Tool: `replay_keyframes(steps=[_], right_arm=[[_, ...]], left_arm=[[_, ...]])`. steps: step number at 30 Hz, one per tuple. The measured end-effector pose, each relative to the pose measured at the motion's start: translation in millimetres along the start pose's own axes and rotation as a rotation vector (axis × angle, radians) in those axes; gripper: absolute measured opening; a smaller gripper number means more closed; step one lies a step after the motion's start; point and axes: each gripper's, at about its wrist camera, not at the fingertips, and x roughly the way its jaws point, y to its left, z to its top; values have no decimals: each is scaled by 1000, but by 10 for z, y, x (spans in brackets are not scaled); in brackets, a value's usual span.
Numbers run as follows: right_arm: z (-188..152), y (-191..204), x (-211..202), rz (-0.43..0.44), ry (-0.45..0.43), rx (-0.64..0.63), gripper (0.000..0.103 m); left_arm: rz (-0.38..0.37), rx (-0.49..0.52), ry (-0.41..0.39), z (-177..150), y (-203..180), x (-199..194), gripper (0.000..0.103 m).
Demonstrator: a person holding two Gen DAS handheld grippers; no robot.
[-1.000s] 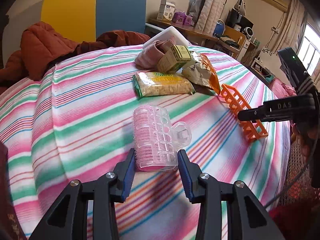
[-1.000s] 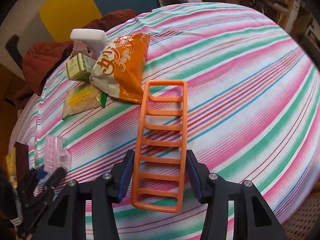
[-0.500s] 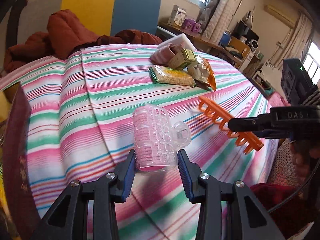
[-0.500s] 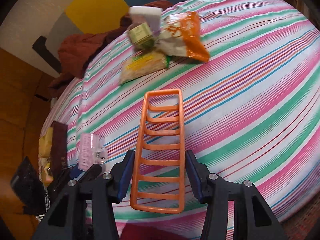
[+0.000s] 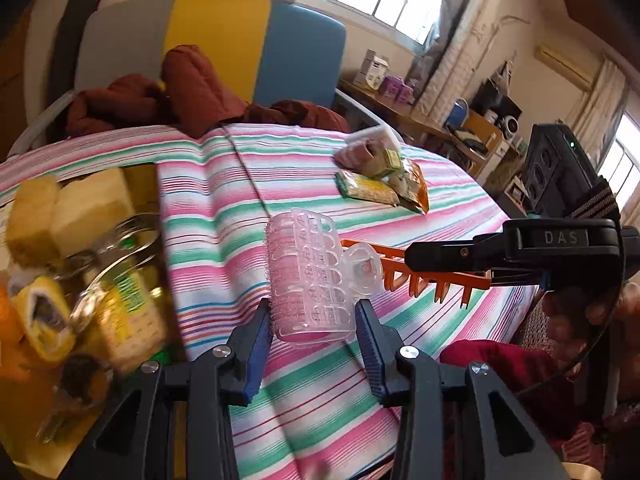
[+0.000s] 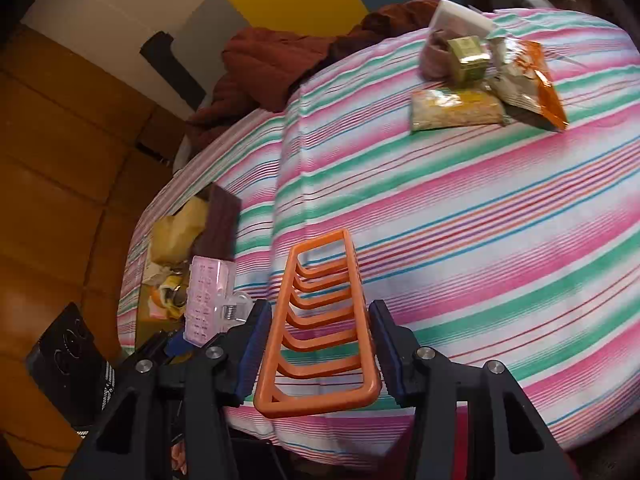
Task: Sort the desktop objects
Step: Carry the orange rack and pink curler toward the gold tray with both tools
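A clear pink hair claw clip (image 5: 312,280) is lifted off the striped tablecloth (image 5: 224,216), with my left gripper (image 5: 311,340) shut on its lower end. My right gripper (image 6: 318,350) is shut on a long orange comb-like hair clip (image 6: 320,320), also held in the air. In the left wrist view the orange clip (image 5: 436,280) and the right gripper (image 5: 500,252) come in from the right, just behind the pink clip. In the right wrist view the pink clip (image 6: 206,300) shows at the lower left.
A brown box (image 5: 80,280) at the left holds a jar, yellow packets and small items. Snack packets (image 5: 380,188), a green carton and a pink cloth lie at the far side of the table. A red coat (image 5: 160,96) drapes over a chair behind.
Both grippers have swung left with their clips, rising a little. The brown box of items has come into the left wrist view, and the snack pile has slid away to the right.
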Motion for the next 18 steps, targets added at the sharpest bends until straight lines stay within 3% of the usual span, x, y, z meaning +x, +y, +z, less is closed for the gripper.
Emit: replay_keyframes(steps=[8,12,18], right_arm=[[-25,565,9,97,11,-92,51],[-83,943,109,154,47,-171,51],[-228,1373,381,185,107,-244,51]], left_arm=[[81,-76,-58,-99,499,-485,41],[142,-139,-34,-202,842,-563,41],[220,-219,78,-408,1275,-451,42]])
